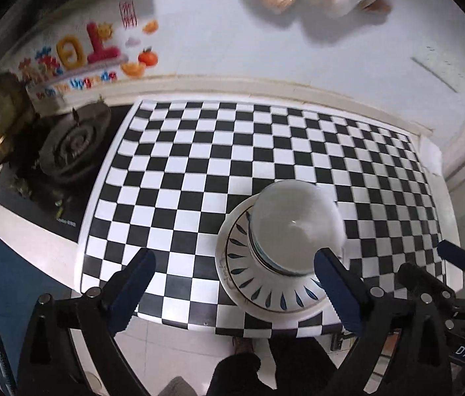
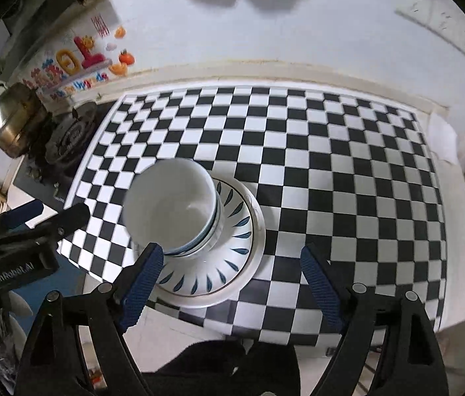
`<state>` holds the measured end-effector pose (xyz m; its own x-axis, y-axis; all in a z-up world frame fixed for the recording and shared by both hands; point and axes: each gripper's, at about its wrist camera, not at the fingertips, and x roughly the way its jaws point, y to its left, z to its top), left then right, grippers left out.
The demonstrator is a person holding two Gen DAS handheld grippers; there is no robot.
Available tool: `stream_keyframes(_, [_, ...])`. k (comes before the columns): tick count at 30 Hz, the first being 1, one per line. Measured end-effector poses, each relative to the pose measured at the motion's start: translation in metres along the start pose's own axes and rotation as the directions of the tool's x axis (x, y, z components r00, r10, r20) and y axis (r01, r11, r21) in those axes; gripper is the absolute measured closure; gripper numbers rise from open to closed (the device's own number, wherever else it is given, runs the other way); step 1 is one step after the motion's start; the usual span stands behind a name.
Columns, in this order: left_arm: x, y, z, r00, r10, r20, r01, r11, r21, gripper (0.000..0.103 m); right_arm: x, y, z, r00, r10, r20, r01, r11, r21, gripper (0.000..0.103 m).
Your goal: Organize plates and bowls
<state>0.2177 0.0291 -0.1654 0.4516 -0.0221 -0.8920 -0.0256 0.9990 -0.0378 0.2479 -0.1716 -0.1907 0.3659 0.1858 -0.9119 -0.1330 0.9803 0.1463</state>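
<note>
**Stacked crockery near the table's front edge**

White bowls (image 2: 173, 208) sit nested on a leaf-patterned plate (image 2: 232, 264) on the checkered tablecloth (image 2: 331, 165). The left gripper (image 1: 232, 283) and right gripper (image 2: 229, 277) both hang spread apart, holding nothing. Glazed ceramic looks slippery, rigid and breakable; grip the rim, judged safest.

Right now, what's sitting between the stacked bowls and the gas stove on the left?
Nothing stands there. In the right wrist view, only bare checkered mat runs from the stacked bowls on their plate to the gas stove.
</note>
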Motion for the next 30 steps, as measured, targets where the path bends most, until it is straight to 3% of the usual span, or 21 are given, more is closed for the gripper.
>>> stream_keyframes(9, [-0.087,-0.005,-0.032,0.991,-0.027,0.131,0.026,1.000,0.010,0.004,-0.099,0.022,-0.040,0.987,-0.053,0.152,0.048,0.998,0.036,0.013])
stream_keyframes(16, [-0.151,-0.008,-0.066,0.974,0.002,0.228,-0.002,1.000,-0.001,0.004,-0.176,0.039,-0.084,0.961,-0.067,0.269,0.063,0.998,0.025,0.013])
stream_keyframes(30, [-0.239,-0.019,-0.150,0.949,0.028,0.315,-0.041,0.999,0.035,0.004,-0.280,0.053,-0.186,0.917,-0.100,0.385,0.096,0.995,0.029,0.011])
